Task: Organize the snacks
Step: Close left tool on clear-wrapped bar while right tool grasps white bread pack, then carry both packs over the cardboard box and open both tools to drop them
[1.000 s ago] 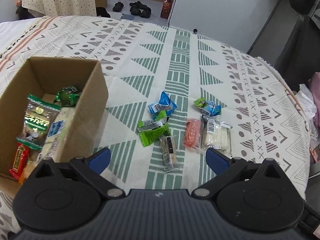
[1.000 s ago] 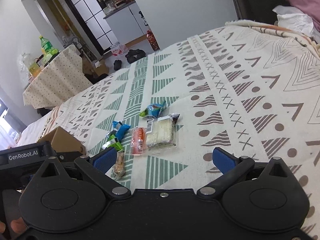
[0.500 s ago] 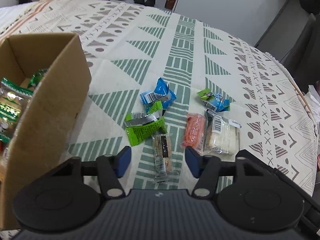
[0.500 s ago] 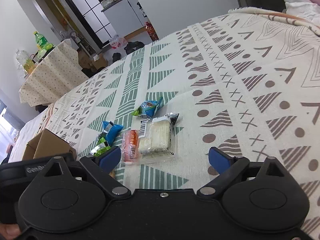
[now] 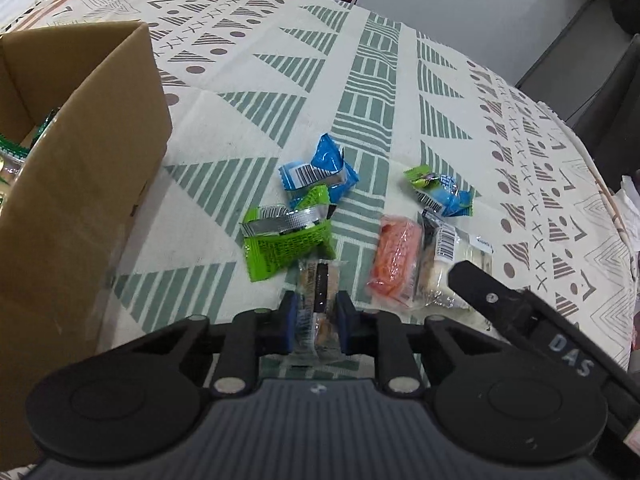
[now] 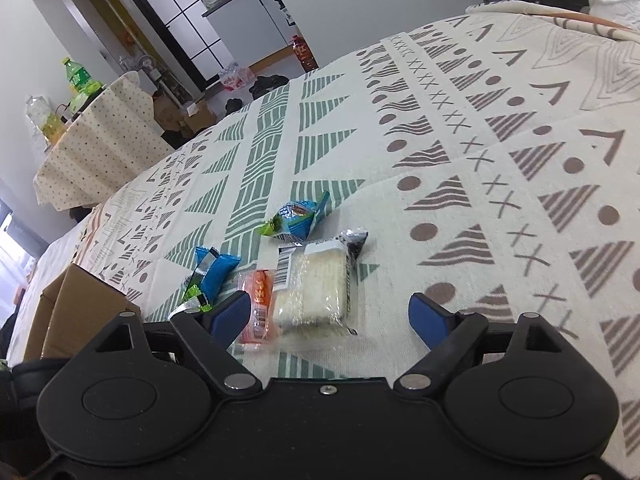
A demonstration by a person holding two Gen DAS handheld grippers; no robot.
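My left gripper is shut on a clear-wrapped brown snack bar lying on the patterned tablecloth. Just beyond it lie a green packet and a blue packet. To the right are an orange packet, a white sandwich pack and a blue-green candy. The cardboard box stands at the left with snacks inside. My right gripper is low over the cloth, its jaws closing. The white sandwich pack and orange packet lie between them, untouched by the pads.
A black arm of the right gripper reaches in beside the sandwich pack. The table's rounded edge drops off at the right. Beyond the table stand a side table with a dotted cloth, bottles and shoes on the floor.
My left gripper sank toward the cloth and its jaws closed on the snack bar. My right gripper moved closer to the sandwich pack and its jaws narrowed a little.
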